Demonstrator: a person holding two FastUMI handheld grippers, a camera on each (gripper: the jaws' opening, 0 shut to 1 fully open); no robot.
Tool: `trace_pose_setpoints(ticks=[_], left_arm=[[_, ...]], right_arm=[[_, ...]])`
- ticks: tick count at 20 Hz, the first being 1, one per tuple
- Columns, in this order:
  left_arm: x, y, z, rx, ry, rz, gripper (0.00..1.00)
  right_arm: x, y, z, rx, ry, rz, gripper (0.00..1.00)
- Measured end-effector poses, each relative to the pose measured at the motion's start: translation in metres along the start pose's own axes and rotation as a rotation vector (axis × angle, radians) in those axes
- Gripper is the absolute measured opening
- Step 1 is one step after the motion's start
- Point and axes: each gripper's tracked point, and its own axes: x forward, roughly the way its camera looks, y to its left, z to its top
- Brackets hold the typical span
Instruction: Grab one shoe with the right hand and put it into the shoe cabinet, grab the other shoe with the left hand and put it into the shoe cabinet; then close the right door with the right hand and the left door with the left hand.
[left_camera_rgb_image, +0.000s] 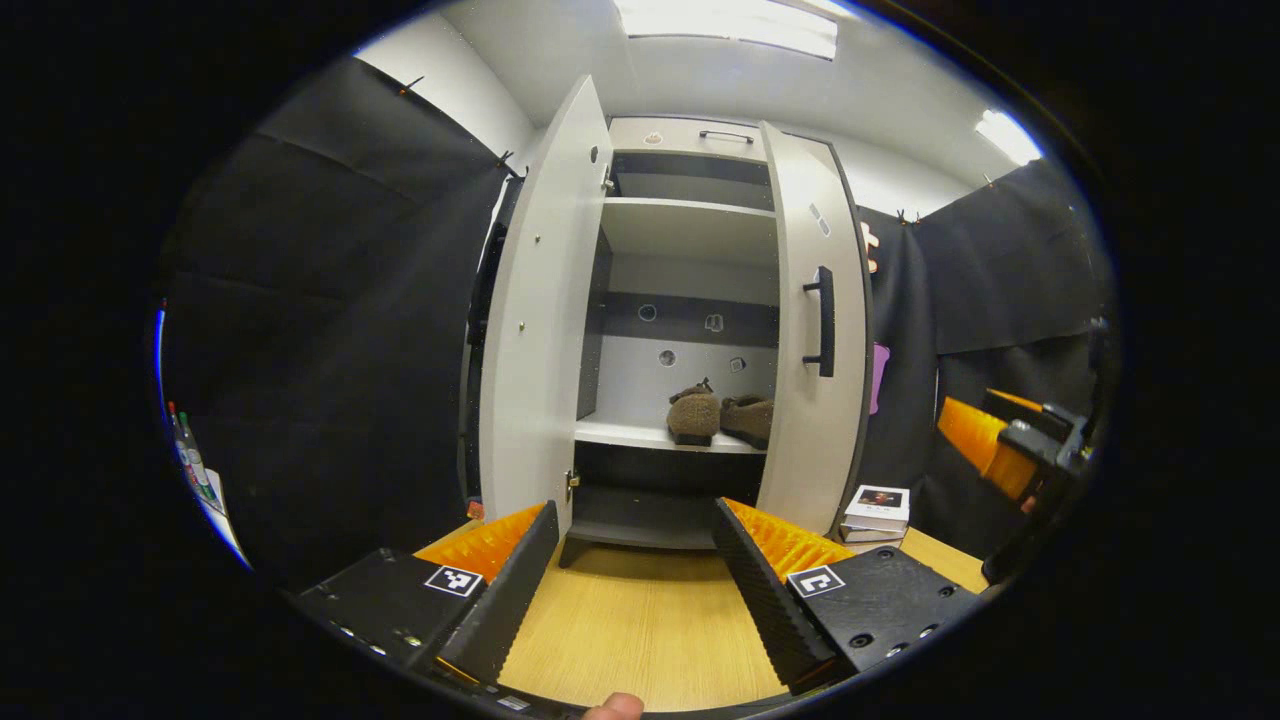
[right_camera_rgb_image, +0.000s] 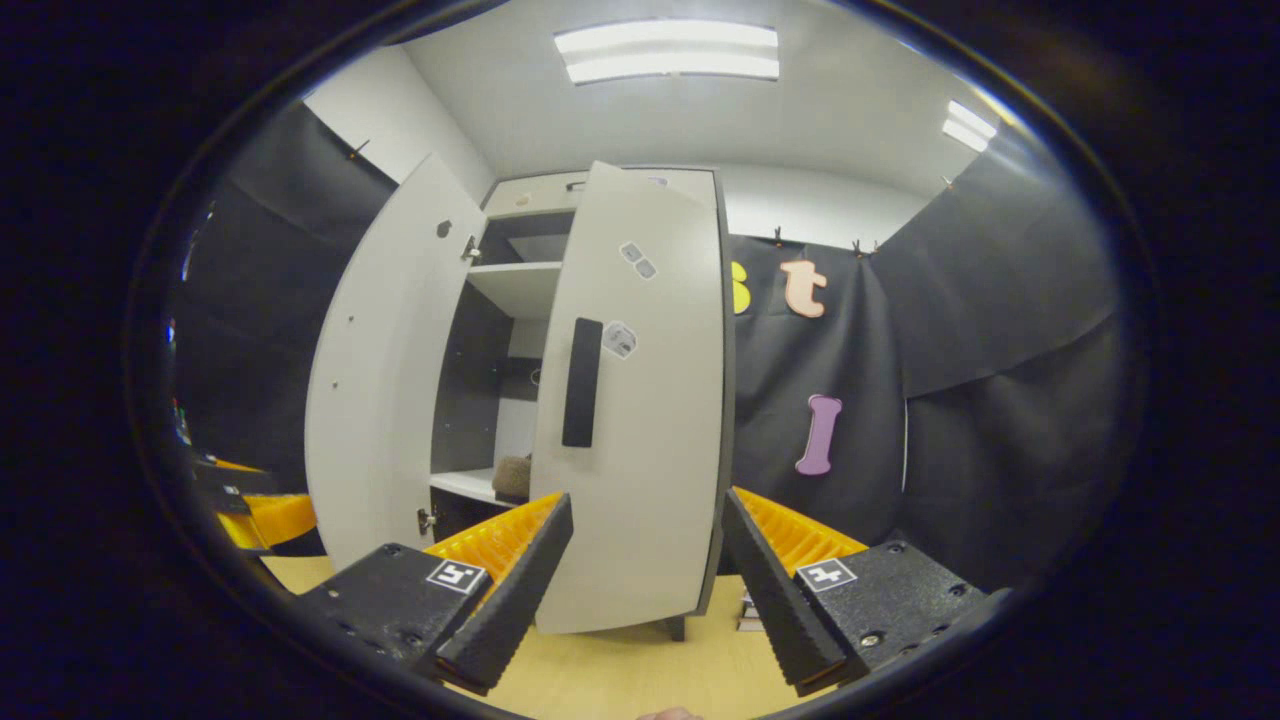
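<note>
In the left gripper view, the shoe cabinet is seen straight ahead of the left gripper, whose fingers are spread wide with nothing between them. Both shoes are found on the cabinet's lower shelf, side by side; which way their toes point cannot be told. The left door is swung wide.

In the right gripper view, the right gripper is likewise held open and empty, just in front of the right door. That door is half-closed, its upright handle ahead and slightly left. The right gripper is judged nearer, so closing should begin there.
</note>
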Motion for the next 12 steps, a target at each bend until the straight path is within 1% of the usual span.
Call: trace_pose_setpoints(ticks=[2, 3, 4, 6, 9, 10, 11, 12], left_arm=[[0.002, -0.006, -0.002, -0.003, 0.002, -0.010, 0.95], [0.002, -0.009, -0.003, -0.010, 0.005, -0.018, 0.99], [0.002, -0.013, -0.002, -0.021, 0.005, -0.026, 0.95], [0.004, -0.018, 0.003, -0.043, -0.004, -0.044, 0.95], [0.008, -0.014, 0.023, -0.104, -0.055, -0.058, 0.95], [0.010, -0.006, 0.038, -0.114, -0.090, -0.056, 0.95], [0.011, 0.007, 0.058, -0.105, -0.147, -0.032, 0.95], [0.012, 0.027, 0.079, -0.069, -0.218, 0.017, 0.99]], right_arm=[[-0.020, -0.012, -0.030, -0.015, 0.041, -0.076, 0.98], [-0.029, -0.011, -0.046, 0.000, 0.072, -0.088, 0.98], [-0.036, -0.010, -0.059, 0.013, 0.100, -0.093, 0.98], [-0.045, -0.013, -0.079, 0.023, 0.152, -0.103, 0.98], [-0.047, -0.022, -0.089, 0.022, 0.184, -0.113, 0.98], [-0.046, -0.026, -0.090, 0.022, 0.189, -0.119, 0.98], [-0.046, -0.030, -0.092, 0.019, 0.196, -0.127, 0.98], [-0.045, -0.034, -0.092, 0.013, 0.204, -0.137, 0.98]])
